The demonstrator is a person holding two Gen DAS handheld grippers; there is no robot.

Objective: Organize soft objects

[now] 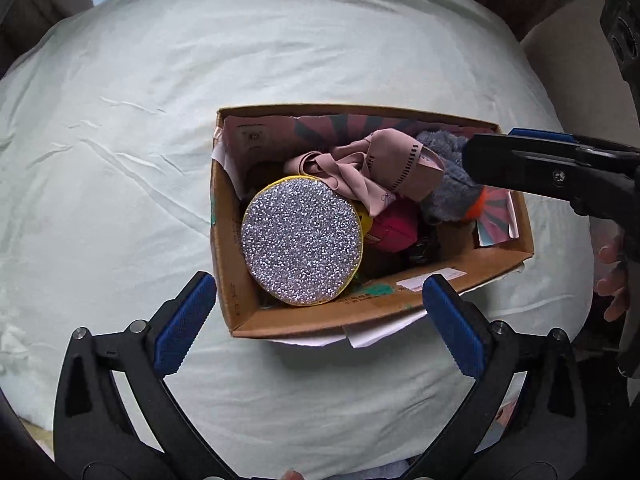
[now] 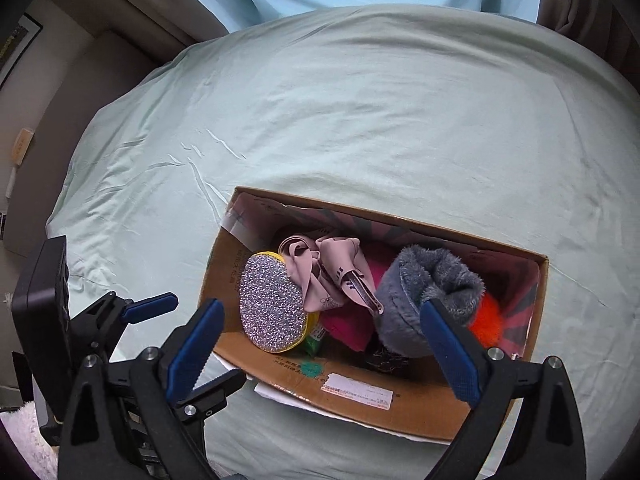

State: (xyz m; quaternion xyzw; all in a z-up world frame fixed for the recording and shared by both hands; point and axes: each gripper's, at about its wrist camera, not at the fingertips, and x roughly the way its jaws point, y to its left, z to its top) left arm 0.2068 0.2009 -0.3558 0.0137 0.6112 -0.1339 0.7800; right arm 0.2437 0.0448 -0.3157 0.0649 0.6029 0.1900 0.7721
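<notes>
A cardboard box (image 1: 496, 268) sits open on a bed (image 1: 120, 160) covered by a pale green sheet. Inside it, at the left end, a glitter disc (image 1: 302, 242) with a yellow rim leans upright; a pink cloth (image 1: 372, 172) is bunched behind and beside it; a magenta item (image 1: 390, 226) lies beneath the cloth; a grey plush (image 2: 424, 292) with an orange patch (image 2: 486, 320) fills the right end. The left hand-held gripper (image 1: 320, 320) is spread wide and holds nothing; it hovers above the near left corner of the box, with the disc lying just ahead, between its fingers. The right hand-held gripper (image 2: 320, 344) is likewise spread and empty, poised above the near wall of the box; in the right wrist view its right finger (image 2: 448, 344) overlaps the grey plush, but contact cannot be confirmed. From the left wrist view that gripper reaches in from the right, over the plush end of the box. White paper (image 1: 376, 332) shows under the box's near edge.
</notes>
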